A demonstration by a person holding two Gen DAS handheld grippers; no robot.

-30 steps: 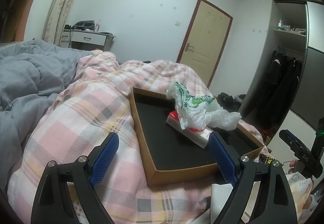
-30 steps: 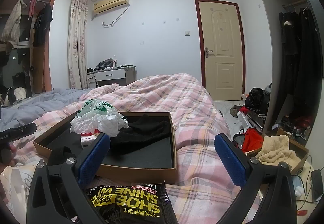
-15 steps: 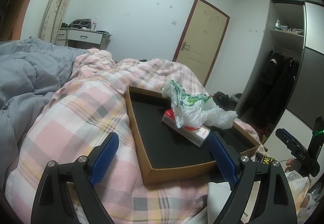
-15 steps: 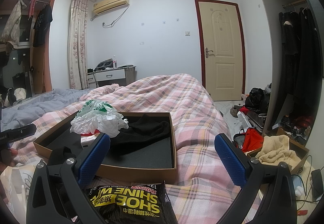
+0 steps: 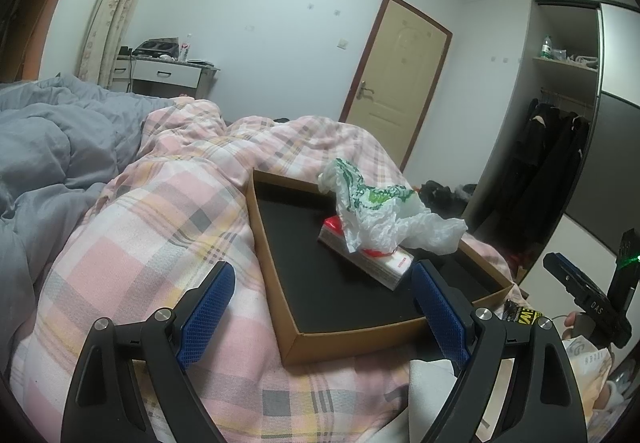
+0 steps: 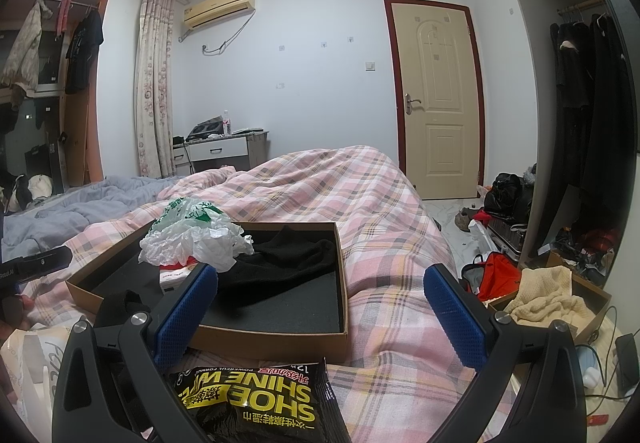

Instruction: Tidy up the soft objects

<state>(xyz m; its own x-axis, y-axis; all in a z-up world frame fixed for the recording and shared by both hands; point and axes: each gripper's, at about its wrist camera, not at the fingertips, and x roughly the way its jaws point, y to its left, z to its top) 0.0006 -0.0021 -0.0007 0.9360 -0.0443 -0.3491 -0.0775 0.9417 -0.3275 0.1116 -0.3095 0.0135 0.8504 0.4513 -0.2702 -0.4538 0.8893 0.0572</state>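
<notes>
Left tool (image 5: 322, 297) and right tool (image 6: 320, 293), both spread wide and empty, above a cardboard tray (image 6: 342, 283) on the bed (image 6: 360, 195); crumpled plastic bag (image 6: 192, 239) half hides a tissue pack (image 5: 370, 263); black cloth (image 6: 288, 259) indistinct

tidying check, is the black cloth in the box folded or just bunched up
Bunched up. The black cloth lies in a loose, uneven heap inside the cardboard box, beside the crumpled plastic bag, with no flat folds or squared edges.

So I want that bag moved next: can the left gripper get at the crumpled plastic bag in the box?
Probably yes: the left gripper is open, and the plastic bag lies uncovered ahead.
</notes>
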